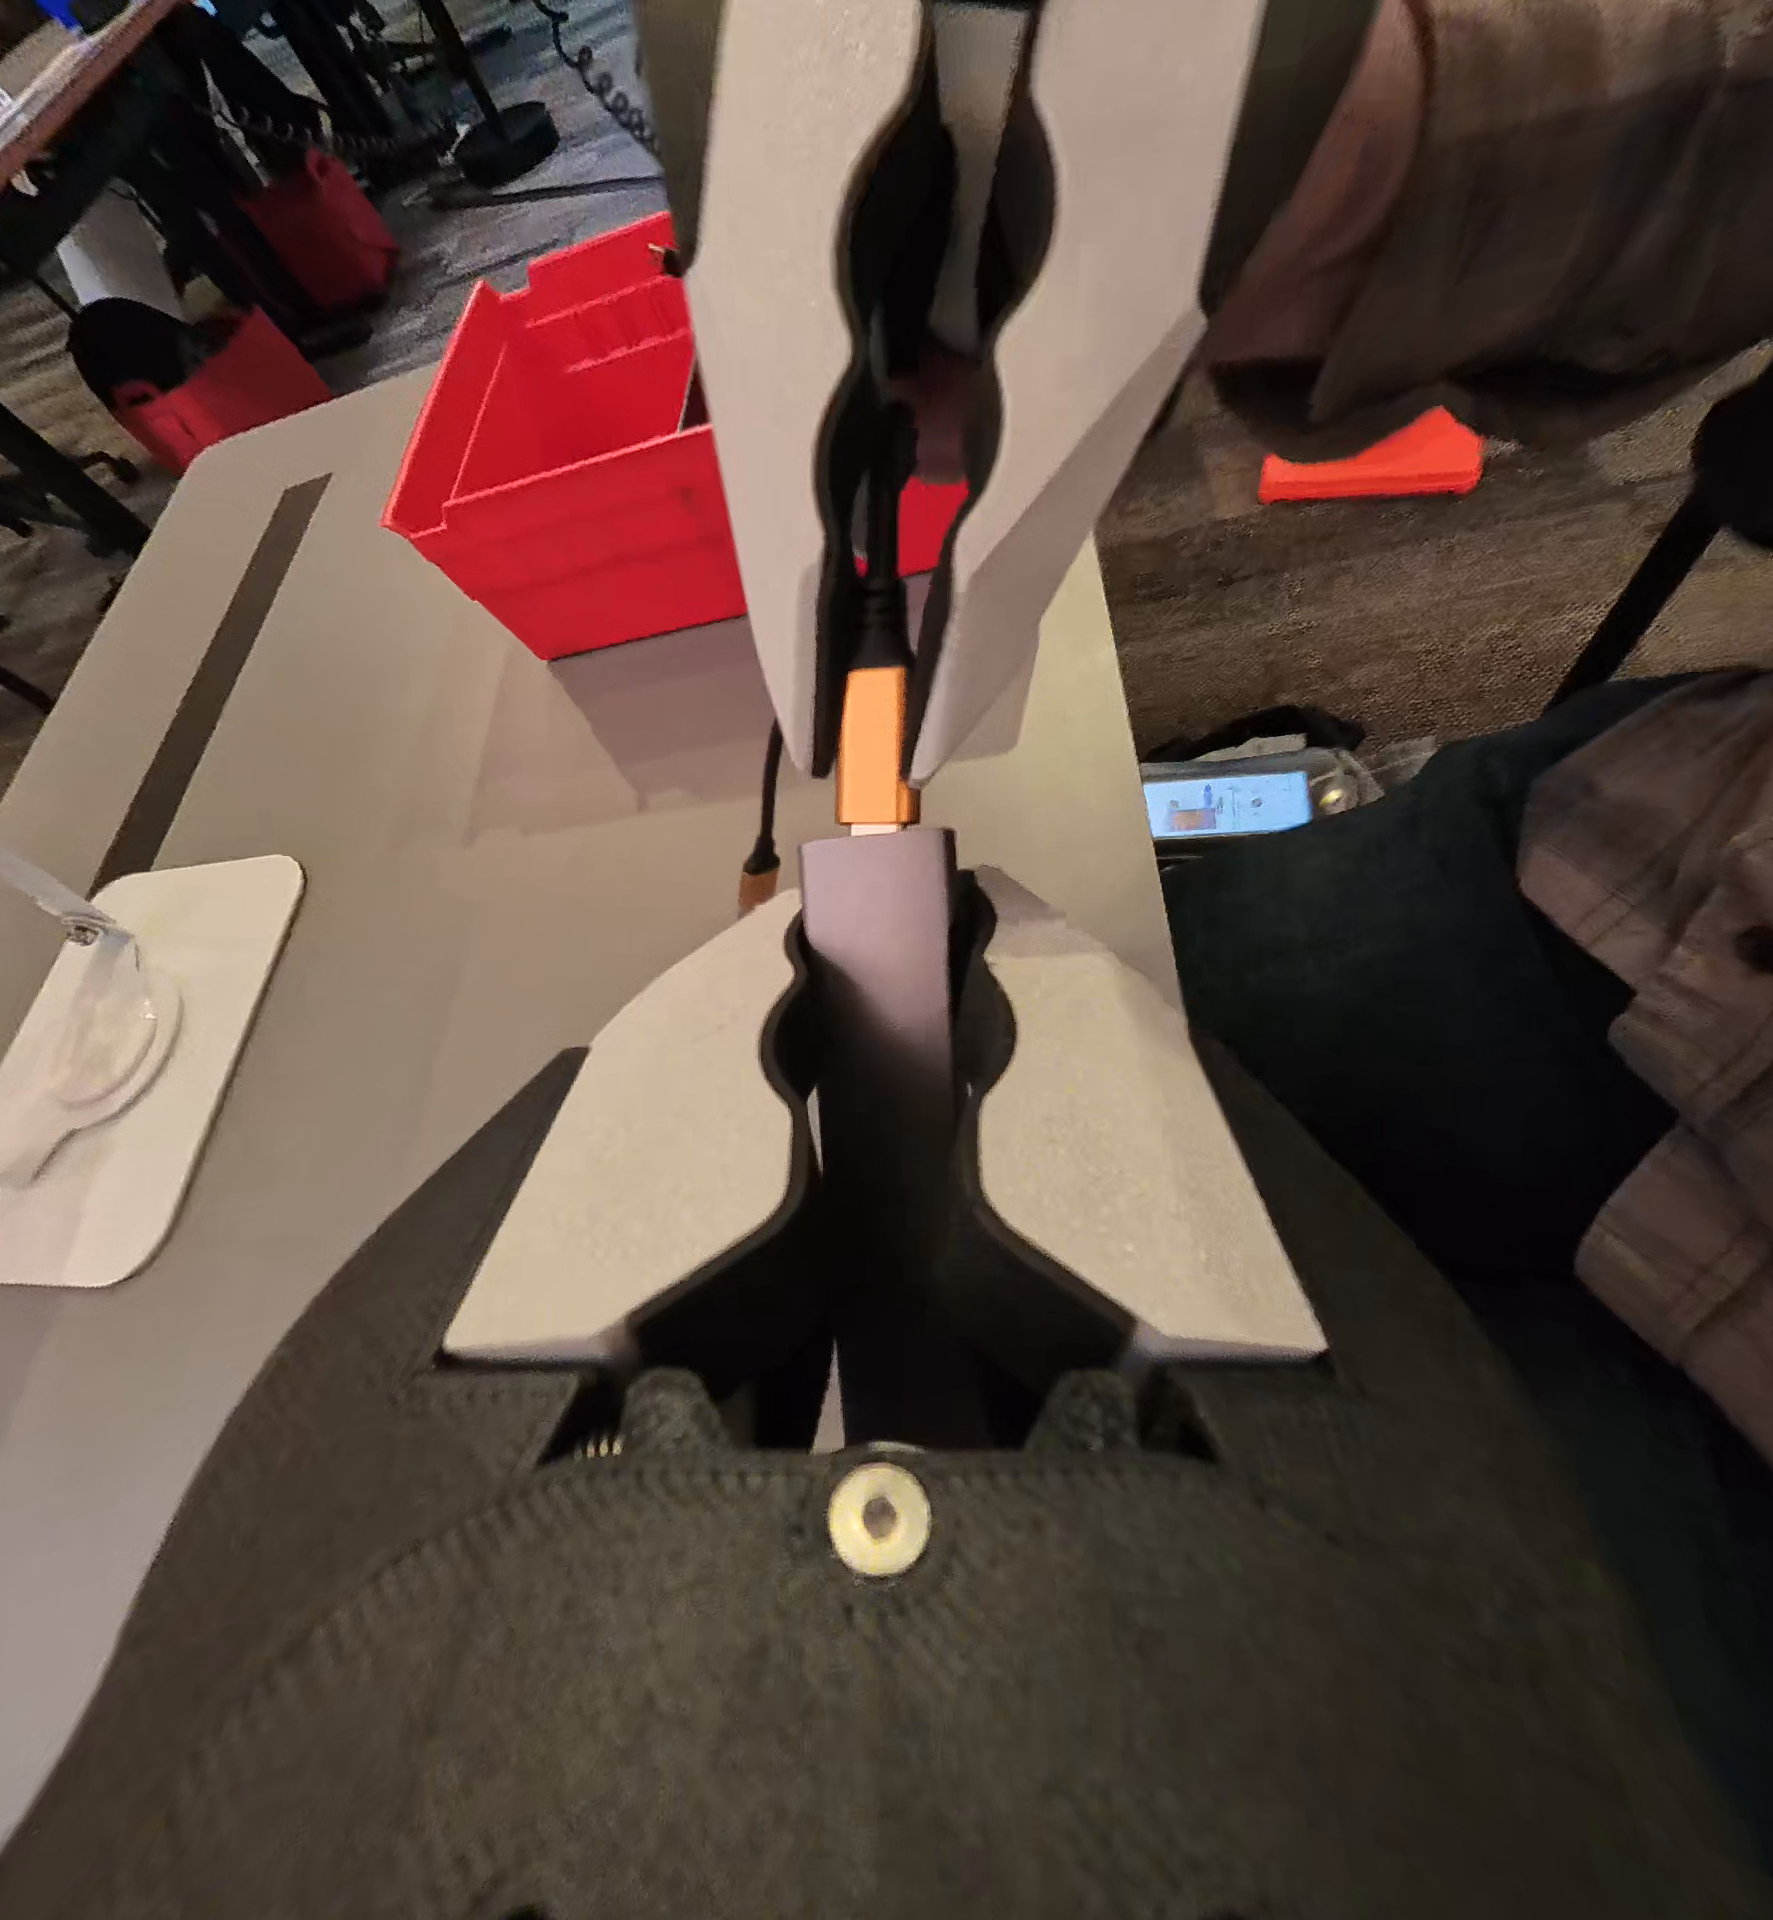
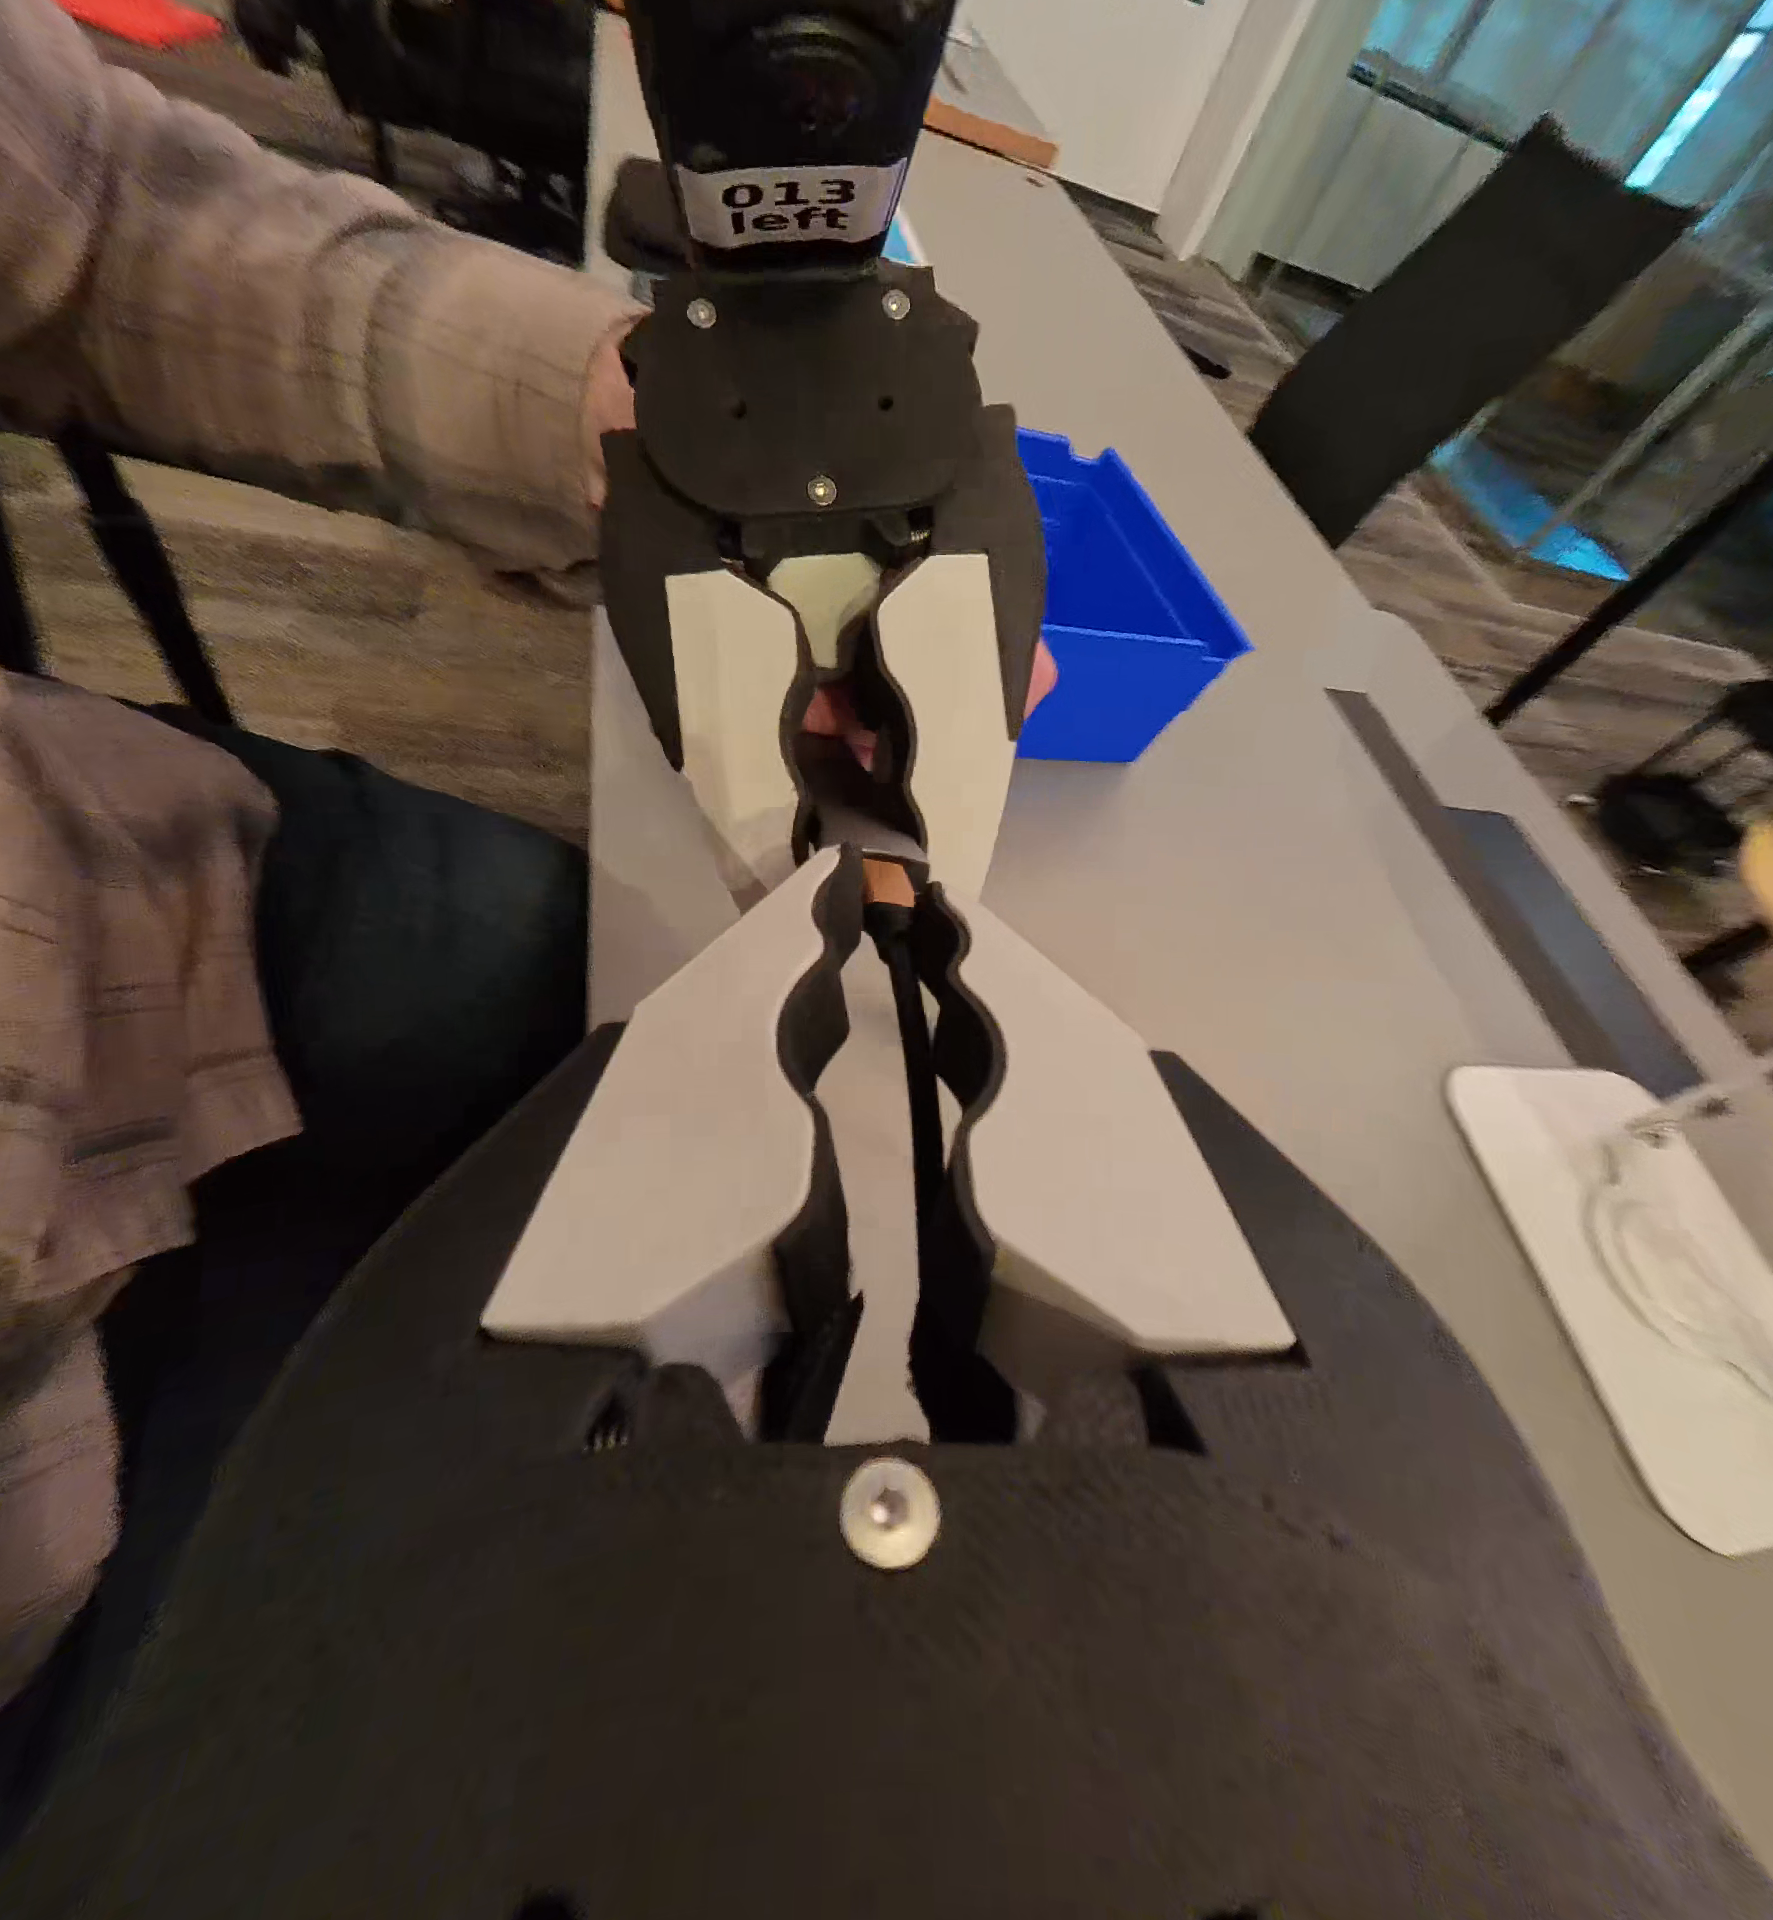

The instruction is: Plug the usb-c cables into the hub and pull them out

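In the left wrist view my left gripper (image 1: 887,904) is shut on a dark grey hub (image 1: 882,987), which points away from the camera. My right gripper (image 1: 869,769) comes in from the top, shut on an orange USB-C plug (image 1: 871,743) with a black cable (image 1: 877,582). The plug's silver tip meets the hub's end face, with a thin strip of metal showing. In the right wrist view my right gripper (image 2: 884,881) holds the plug (image 2: 887,883) against the hub (image 2: 866,826), held by the left gripper (image 2: 866,831). A second orange plug (image 1: 757,883) lies on the table.
A grey table (image 1: 362,831) lies below both grippers. A red bin (image 1: 570,499) stands at its far end and a blue bin (image 2: 1121,623) behind the left gripper. A white plate with a clear stand (image 1: 103,1070) is at the left. A person's sleeve (image 2: 238,312) is close by. Less than 4 cm separates the two grippers' tips.
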The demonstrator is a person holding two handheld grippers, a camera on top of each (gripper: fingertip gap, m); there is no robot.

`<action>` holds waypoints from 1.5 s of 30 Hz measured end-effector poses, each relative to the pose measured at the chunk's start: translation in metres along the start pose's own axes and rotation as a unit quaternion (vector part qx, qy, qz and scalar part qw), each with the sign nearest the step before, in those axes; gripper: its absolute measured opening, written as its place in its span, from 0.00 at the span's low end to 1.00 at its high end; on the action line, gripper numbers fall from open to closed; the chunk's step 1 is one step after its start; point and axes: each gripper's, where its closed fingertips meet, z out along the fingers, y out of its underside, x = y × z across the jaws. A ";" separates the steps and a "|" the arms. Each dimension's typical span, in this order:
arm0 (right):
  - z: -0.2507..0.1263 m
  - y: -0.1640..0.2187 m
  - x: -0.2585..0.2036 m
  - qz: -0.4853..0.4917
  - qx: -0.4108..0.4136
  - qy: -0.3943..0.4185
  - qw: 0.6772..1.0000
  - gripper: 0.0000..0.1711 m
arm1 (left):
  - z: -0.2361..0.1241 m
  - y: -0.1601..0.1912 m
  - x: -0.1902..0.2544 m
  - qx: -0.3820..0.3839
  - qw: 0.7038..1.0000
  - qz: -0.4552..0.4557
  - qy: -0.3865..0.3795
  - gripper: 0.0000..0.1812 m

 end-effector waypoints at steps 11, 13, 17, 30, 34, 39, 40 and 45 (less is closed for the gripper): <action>0.004 0.002 -0.010 0.016 -0.008 -0.063 0.998 0.07 | -0.003 0.005 -0.003 -0.070 0.991 0.103 -0.049 0.12; 0.005 0.003 -0.010 -0.005 -0.020 -0.054 0.998 0.06 | -0.001 0.007 -0.001 -0.075 0.990 0.106 -0.047 0.12; 0.007 0.010 -0.010 -0.047 -0.048 -0.048 0.997 0.06 | -0.002 0.004 0.000 -0.065 0.993 0.094 -0.040 0.12; 0.006 0.001 -0.009 -0.045 -0.013 -0.034 0.998 0.06 | -0.005 -0.002 0.000 -0.058 0.994 0.088 -0.038 0.12; 0.005 -0.002 -0.009 -0.033 0.000 -0.037 0.999 0.06 | -0.006 -0.004 0.001 -0.055 0.994 0.086 -0.036 0.12; 0.001 -0.007 -0.008 -0.027 0.011 -0.035 0.999 0.06 | -0.005 -0.002 0.001 -0.056 0.994 0.083 -0.036 0.12; 0.002 -0.006 -0.008 -0.025 0.008 -0.035 0.999 0.06 | -0.004 -0.002 0.002 -0.055 0.995 0.081 -0.033 0.12; 0.003 -0.002 -0.008 -0.031 0.002 -0.031 0.999 0.06 | -0.005 -0.003 0.002 -0.052 0.995 0.080 -0.033 0.12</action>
